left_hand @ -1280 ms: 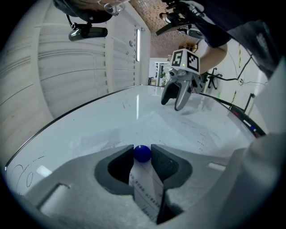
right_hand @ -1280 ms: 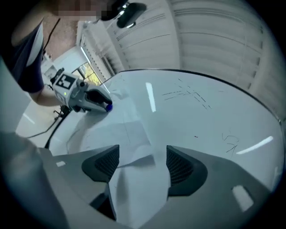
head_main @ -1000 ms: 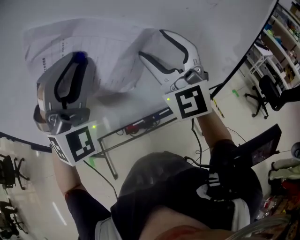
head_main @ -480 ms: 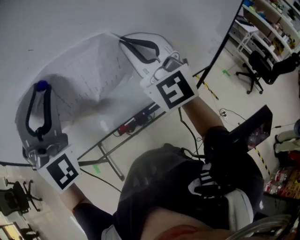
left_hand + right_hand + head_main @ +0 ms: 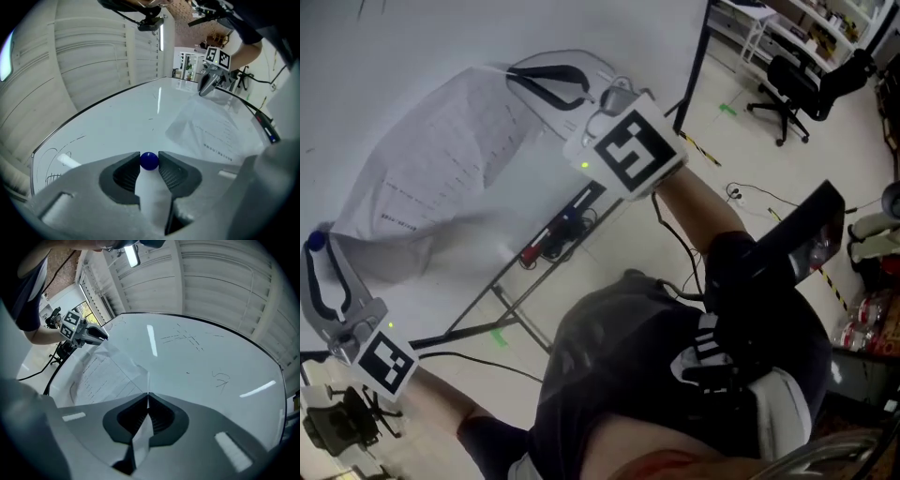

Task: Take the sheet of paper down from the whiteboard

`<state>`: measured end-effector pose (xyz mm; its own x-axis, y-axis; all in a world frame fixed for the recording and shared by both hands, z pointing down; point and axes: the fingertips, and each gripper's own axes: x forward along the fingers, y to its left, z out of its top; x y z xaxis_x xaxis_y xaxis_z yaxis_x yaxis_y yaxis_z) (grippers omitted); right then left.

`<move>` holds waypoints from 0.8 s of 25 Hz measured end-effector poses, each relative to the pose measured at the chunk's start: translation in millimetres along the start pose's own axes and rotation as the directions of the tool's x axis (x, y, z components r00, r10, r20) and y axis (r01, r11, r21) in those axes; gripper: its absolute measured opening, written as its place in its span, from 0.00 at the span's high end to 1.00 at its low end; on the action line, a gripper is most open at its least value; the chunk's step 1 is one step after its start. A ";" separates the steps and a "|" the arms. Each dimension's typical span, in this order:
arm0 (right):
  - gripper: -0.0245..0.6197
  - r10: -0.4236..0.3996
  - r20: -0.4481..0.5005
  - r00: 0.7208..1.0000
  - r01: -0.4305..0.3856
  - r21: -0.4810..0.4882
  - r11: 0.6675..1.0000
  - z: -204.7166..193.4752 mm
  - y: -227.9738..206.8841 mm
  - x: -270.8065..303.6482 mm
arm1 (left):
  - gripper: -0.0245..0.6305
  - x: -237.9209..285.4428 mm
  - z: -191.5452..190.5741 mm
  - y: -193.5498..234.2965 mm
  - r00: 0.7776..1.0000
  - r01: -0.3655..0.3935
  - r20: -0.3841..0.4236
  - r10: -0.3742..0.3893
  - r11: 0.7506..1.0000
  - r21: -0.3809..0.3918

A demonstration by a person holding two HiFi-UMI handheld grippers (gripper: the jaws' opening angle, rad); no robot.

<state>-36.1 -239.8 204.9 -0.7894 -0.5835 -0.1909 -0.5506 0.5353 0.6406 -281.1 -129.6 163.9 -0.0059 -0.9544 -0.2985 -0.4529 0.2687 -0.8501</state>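
**Head view:** A sec ago both tools sat close together on the crumpled sheet, upper left of frame. Now they are well apart. R tool (image 5: 512,72) is at upper centre, pinching the sheet (image 5: 441,159) by its top corner. L tool (image 5: 315,253) has dropped to the lower-left edge, just beside the sheet's lower-left corner, with the blue ball (image 5: 313,242) at its tip. The sheet now spreads diagonally between them over the whiteboard (image 5: 487,28). Print lines on the sheet are too small to read. Each marker cube (image 5: 628,150) shows a black-and-white square code, no words.

**L gripper view:** L tool's jaws stand apart and are clamped on the blue ball (image 5: 149,161), with both pads touching it. The sheet (image 5: 215,133) lies at right of centre, and its rows of print are illegible. R tool (image 5: 205,86) is at upper right.

**R gripper view:** R tool (image 5: 147,398) has its jaws together, nipping a corner of the sheet (image 5: 108,378), which runs away to the left. L tool (image 5: 96,333) is at upper left. Faint pen scribbles (image 5: 185,339) on the whiteboard (image 5: 201,362) are unreadable.
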 end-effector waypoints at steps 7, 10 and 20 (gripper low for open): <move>0.96 0.065 -0.127 0.990 -0.049 0.125 0.991 -26.9 0.8 4.9 | 0.77 30.3 -31.8 22.3 0.998 0.032 -0.055 -0.033 0.999 -0.021; 0.96 0.108 -0.166 0.980 -0.088 0.119 0.989 -20.3 12.3 -9.0 | 0.77 10.2 -25.2 42.2 0.998 0.012 -0.060 -0.013 1.000 -0.013; 0.96 0.259 -0.111 0.959 -0.240 0.158 0.958 -9.4 -2.8 -3.3 | 0.77 29.1 -20.1 56.9 0.989 0.069 -0.123 -0.087 0.987 -0.143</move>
<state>-29.5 -245.2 210.7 -0.8697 -0.4892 0.0658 -0.3805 0.7494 0.5418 -324.9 -144.7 115.5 -0.0764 -0.9829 -0.1677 -0.5753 0.1808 -0.7977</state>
